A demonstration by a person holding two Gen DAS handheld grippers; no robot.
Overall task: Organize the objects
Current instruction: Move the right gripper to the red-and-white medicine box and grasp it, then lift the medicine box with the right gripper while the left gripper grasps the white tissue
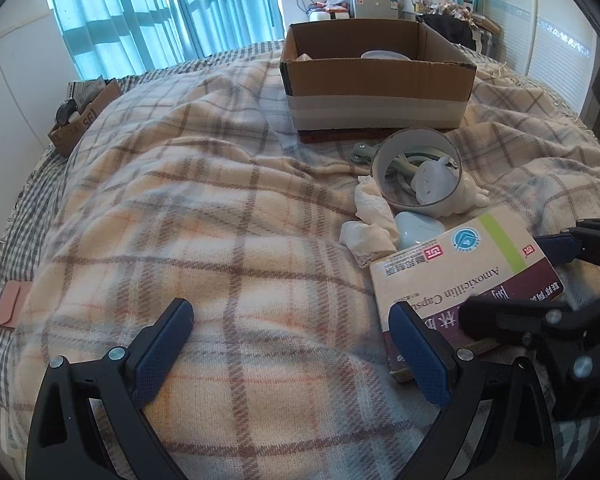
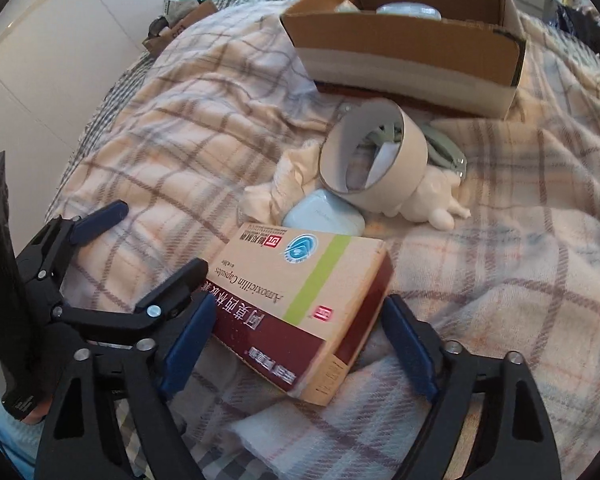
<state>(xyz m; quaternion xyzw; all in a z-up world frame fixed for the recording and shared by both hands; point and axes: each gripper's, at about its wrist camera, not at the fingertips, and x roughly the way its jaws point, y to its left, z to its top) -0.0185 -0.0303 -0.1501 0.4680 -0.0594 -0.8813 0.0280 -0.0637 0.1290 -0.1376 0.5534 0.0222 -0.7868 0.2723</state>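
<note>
My left gripper hangs spread over bare blanket, my right gripper straddles the medicine box at 6 o'clock, pads not yet touching; next: pinch, lift toward the cardboard box at 12.

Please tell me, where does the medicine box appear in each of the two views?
Left wrist view: the medicine box lies lower right on the blanket.
Right wrist view: the medicine box is at lower centre, between the right hand-held gripper fingers.
Shared landmark: the cardboard box behind it.
</note>
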